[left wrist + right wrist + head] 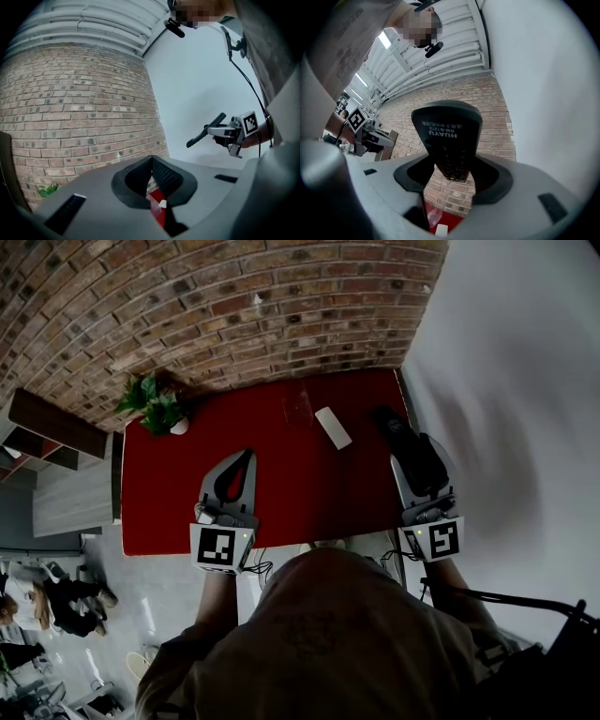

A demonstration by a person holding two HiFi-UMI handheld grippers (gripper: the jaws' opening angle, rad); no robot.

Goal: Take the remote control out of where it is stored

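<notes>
Right gripper view: right gripper (pixel 449 164) clamps the remote control (pixel 447 131) only at its 6 o'clock end (left gripper (pixel 151 160) closed, empty), so it could pivot loose

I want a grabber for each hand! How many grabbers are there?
2. The left gripper is shut and empty over the near left part of the red table. The right gripper is over the table's right edge, clamped on a black remote control. None seems hidden.

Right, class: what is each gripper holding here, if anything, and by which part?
The right gripper holds the black remote control by its button end; the lettered end sticks out past the jaws. The left gripper holds nothing.
</notes>
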